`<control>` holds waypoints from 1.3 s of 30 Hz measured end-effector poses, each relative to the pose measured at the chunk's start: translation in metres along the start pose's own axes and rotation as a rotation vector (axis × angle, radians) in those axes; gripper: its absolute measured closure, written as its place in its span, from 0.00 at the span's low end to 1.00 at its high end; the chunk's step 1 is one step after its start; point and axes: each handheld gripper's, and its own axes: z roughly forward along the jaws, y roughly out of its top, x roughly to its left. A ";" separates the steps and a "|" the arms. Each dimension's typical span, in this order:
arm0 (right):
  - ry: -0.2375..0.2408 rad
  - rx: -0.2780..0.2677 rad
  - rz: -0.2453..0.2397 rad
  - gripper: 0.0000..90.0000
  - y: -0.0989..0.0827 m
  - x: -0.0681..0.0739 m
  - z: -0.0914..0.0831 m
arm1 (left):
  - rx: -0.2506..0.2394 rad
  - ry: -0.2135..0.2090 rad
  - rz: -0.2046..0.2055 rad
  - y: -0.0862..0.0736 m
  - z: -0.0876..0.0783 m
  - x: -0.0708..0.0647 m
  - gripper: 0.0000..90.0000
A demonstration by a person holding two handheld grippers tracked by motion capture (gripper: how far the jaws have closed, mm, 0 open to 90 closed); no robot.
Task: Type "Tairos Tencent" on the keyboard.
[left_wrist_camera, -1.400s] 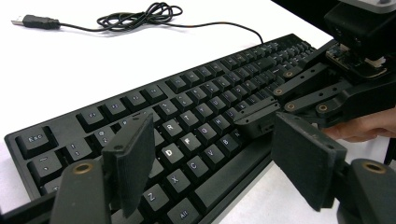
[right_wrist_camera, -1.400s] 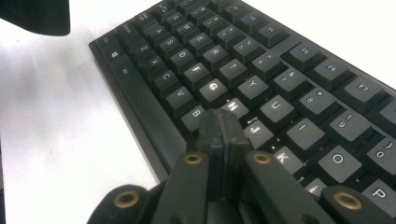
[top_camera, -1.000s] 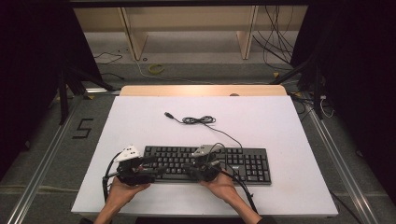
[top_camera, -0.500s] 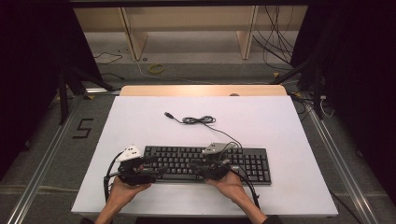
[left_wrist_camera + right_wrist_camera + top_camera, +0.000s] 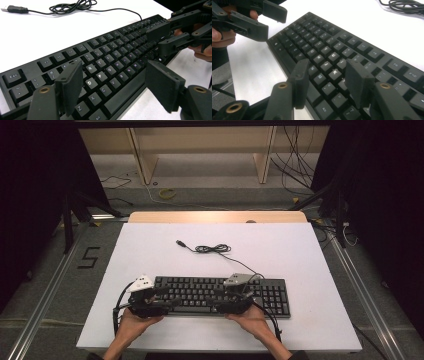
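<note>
A black keyboard [image 5: 220, 295] is lying flat near the front edge of the white worktop [image 5: 300, 250], its long side running across. The high view is taking in the whole layout: the keyboard's thin black cable [image 5: 212, 249] is trailing back from its rear edge to a loose coil near the worktop's middle and ending in a USB plug [image 5: 179, 242]. It also shows a person's hands coming in from the bottom, the left hand [image 5: 131, 322] and the right hand [image 5: 250, 316] each holding a tool over the keyboard's front edge.

The left gripper view is giving what the high view cannot: the key legends, square matt plastic caps with pale letters, from Esc at one end onward, and the long smooth spacebar. The right gripper view is looking back the other way across the same keys.

The left tool [image 5: 115, 86] is standing wide open, its flat black rectangular pads apart, with the keys and the keyboard's front edge showing between them; nothing is gripped. The right tool [image 5: 329, 80] has just been opening; its jaws are standing apart above the keys with nothing held, and whether the tips are touching the caps I cannot tell. Each gripper view is also showing the other tool farther off over the keyboard's far end.
</note>
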 end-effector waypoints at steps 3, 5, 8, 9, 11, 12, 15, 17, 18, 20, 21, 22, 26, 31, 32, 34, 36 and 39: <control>-0.008 -0.006 0.000 0.58 -0.001 -0.002 -0.004 | 0.005 -0.001 0.000 0.001 0.001 -0.001 0.34; -0.014 -0.014 0.005 0.57 -0.002 -0.003 -0.008 | 0.008 -0.002 0.003 0.001 0.002 -0.001 0.34; -0.024 -0.022 0.006 0.56 -0.003 -0.005 -0.012 | 0.009 0.000 0.004 0.002 0.003 -0.001 0.34; -0.024 -0.022 0.010 0.55 -0.004 -0.005 -0.014 | 0.010 -0.001 0.004 0.002 0.004 -0.001 0.34; -0.031 -0.027 0.010 0.55 -0.005 -0.006 -0.016 | 0.012 0.000 0.003 0.002 0.004 -0.001 0.34; -0.032 -0.029 0.013 0.54 -0.005 -0.006 -0.017 | 0.014 0.001 0.003 0.003 0.004 -0.001 0.34; -0.043 -0.039 0.007 0.53 -0.007 -0.007 -0.021 | 0.021 0.011 0.002 0.003 0.006 0.000 0.34; -0.052 -0.044 0.003 0.52 -0.008 -0.008 -0.023 | 0.030 0.017 -0.005 0.003 0.008 0.002 0.34; -0.051 -0.044 0.007 0.52 -0.009 -0.009 -0.025 | 0.031 0.018 -0.008 0.003 0.009 0.003 0.34; -0.051 -0.051 0.015 0.51 -0.010 -0.010 -0.027 | 0.038 0.020 -0.009 0.004 0.011 0.003 0.35; -0.054 -0.053 0.014 0.51 -0.011 -0.010 -0.028 | 0.040 0.020 -0.007 0.005 0.012 0.003 0.35; -0.054 -0.054 0.014 0.50 -0.012 -0.010 -0.029 | 0.044 0.020 -0.004 0.006 0.013 0.003 0.35; -0.064 -0.058 0.013 0.47 -0.015 -0.010 -0.033 | 0.052 0.016 -0.006 0.009 0.016 0.002 0.40; -0.065 -0.067 0.011 0.45 -0.017 -0.008 -0.038 | 0.071 0.018 -0.003 0.014 0.022 0.003 0.51; -0.066 -0.067 0.011 0.45 -0.018 -0.008 -0.039 | 0.075 0.020 0.003 0.015 0.024 0.002 0.53; -0.065 -0.074 0.008 0.44 -0.019 -0.007 -0.041 | 0.089 0.027 0.006 0.016 0.027 0.002 0.57; -0.069 -0.084 0.004 0.44 -0.021 -0.007 -0.044 | 0.108 0.029 0.008 0.016 0.030 0.003 0.62; -0.070 -0.099 0.002 0.44 -0.023 -0.007 -0.048 | 0.122 0.028 0.014 0.016 0.034 0.004 0.68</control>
